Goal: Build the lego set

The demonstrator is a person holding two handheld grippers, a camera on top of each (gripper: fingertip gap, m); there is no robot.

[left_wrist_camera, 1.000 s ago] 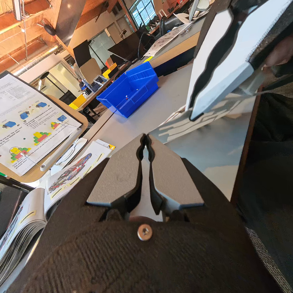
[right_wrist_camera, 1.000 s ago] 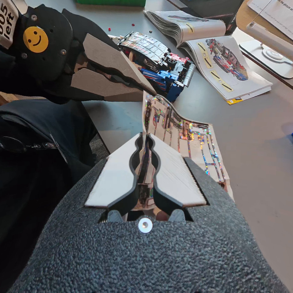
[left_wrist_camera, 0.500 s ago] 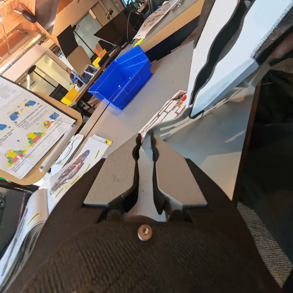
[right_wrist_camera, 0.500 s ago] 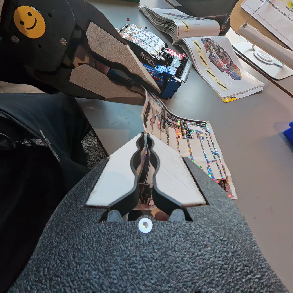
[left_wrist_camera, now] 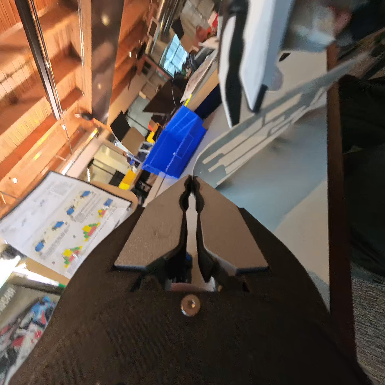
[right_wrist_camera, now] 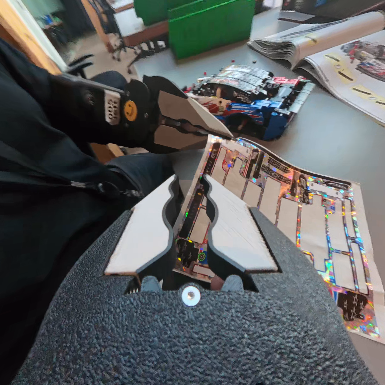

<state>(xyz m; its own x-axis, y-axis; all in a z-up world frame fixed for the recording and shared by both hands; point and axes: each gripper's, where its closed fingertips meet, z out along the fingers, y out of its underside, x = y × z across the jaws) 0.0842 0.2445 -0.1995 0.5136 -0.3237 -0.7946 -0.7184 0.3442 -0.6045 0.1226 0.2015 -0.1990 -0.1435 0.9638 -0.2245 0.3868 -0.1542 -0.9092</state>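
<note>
Clearly the sticker sheet (right_wrist_camera: pixel 270 200) is the thing in hand: it is propped off the worktop (right_wrist_camera: pixel 325 133) between the two tools, probably so a decal can be peeled for the car (right_wrist_camera: pixel 260 104). The right tool (right_wrist_camera: pixel 190 180) stands open, its white fingers (right_wrist_camera: pixel 235 227) parted with the sheet's near edge between them; the sheet leans against the right-hand finger, so it is cradled rather than pinched. The left tool (right_wrist_camera: pixel 226 134) is closed, its grey tips together right at the sheet's far upper corner; whether they nip that corner or a decal edge is too small to tell. In the left wrist view the same tool (left_wrist_camera: pixel 191 179) shows its tips meeting, with the sheet's pale back (left_wrist_camera: pixel 250 143) curving away just beyond and the right tool (left_wrist_camera: pixel 243 108) above it. The car lies on the worktop just past the sheet, near the open manual (right_wrist_camera: pixel 337 62), apart from both tools. Holding the sheet raised and bowed likely keeps the corner stiff enough to pick at; a careless pull could crease it.
</note>
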